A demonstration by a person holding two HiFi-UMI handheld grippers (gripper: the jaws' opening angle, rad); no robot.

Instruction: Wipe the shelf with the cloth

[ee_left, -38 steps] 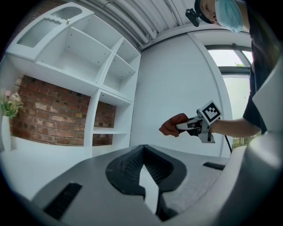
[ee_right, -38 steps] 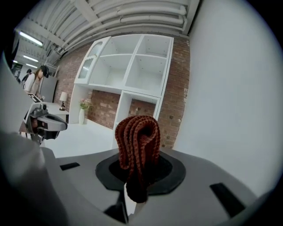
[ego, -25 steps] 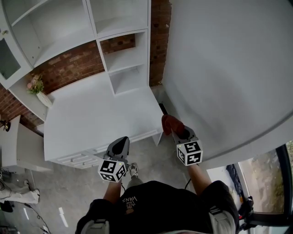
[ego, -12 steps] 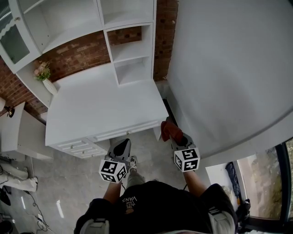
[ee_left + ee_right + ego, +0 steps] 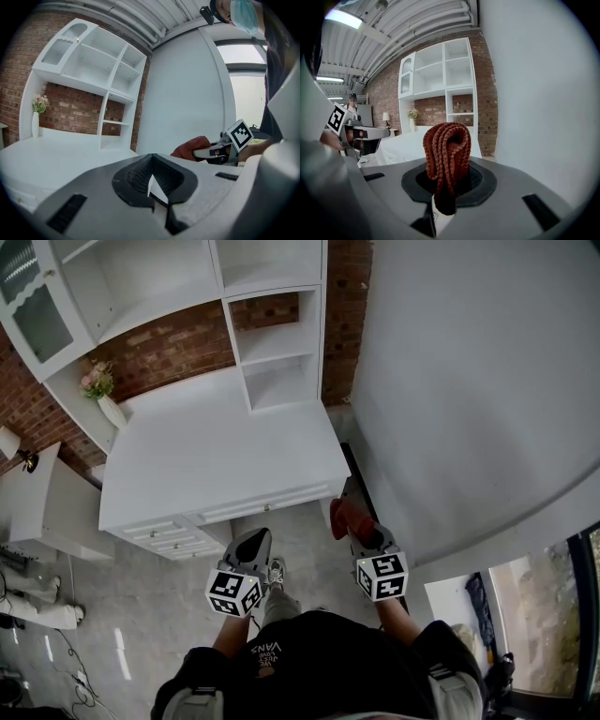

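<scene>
Right gripper (image 5: 360, 529) pinches the rust cloth (image 5: 446, 150), held forward beside the closed left gripper (image 5: 251, 543).

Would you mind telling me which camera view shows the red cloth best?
The right gripper view: the cloth fills its centre, folded and clamped in the right gripper. The head view shows only a small red patch; the left gripper view, a sideways glimpse.

shelf (image 5: 272, 343) — behind desk (image 5: 220, 460) | vase (image 5: 112, 411) on desk, left | wall (image 5: 469, 381) right | cloth (image 5: 341, 514) in right gripper (image 5: 356, 529)

Right gripper (image 5: 443, 199) jaws clamp folded rust cloth (image 5: 446, 152).
</scene>
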